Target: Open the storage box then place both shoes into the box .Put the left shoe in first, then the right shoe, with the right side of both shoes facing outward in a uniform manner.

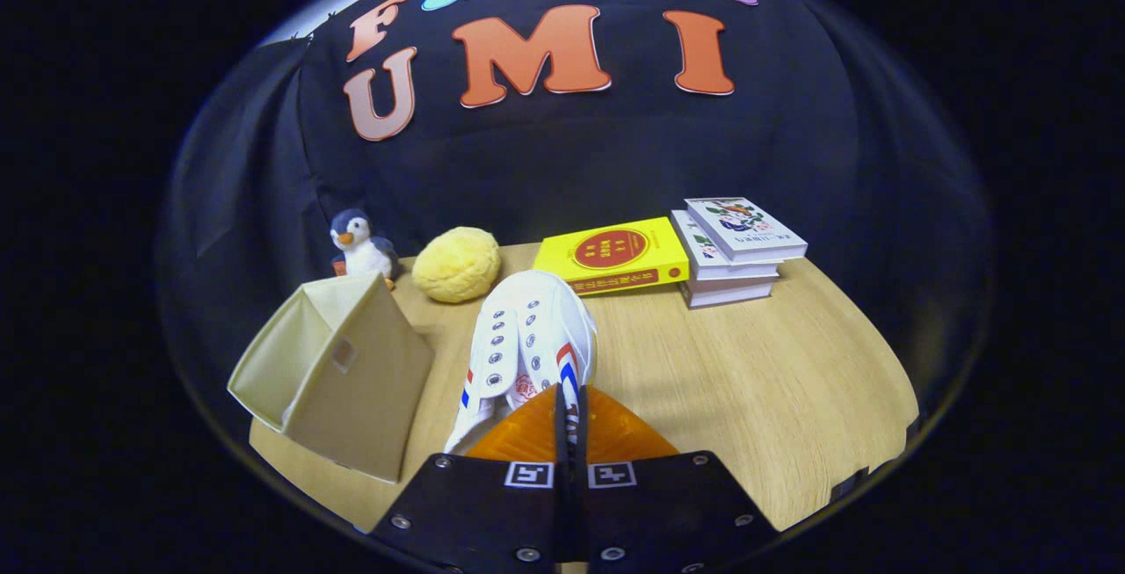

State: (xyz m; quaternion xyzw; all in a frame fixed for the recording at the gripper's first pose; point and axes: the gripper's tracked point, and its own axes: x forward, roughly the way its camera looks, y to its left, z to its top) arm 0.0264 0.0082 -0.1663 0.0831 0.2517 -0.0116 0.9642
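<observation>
A white lace-up shoe (527, 328) with red and blue side stripes lies just ahead of my fingers, toe pointing away towards the back of the wooden table (747, 381). My gripper (569, 420) is shut on the shoe's rim near the heel, its two fingers almost touching with the thin wall of the shoe pinched between them. The beige storage box (338, 381) stands to the left of the shoe, one corner turned towards me, a small tab on its near face. I cannot tell whether the box is open.
Behind the box sits a penguin plush (359, 244), with a yellow fuzzy ball (456, 265) beside it. A yellow book (615, 255) and a stack of white books (734, 249) lie along the table's back edge. Bare wood stretches to the right of the shoe.
</observation>
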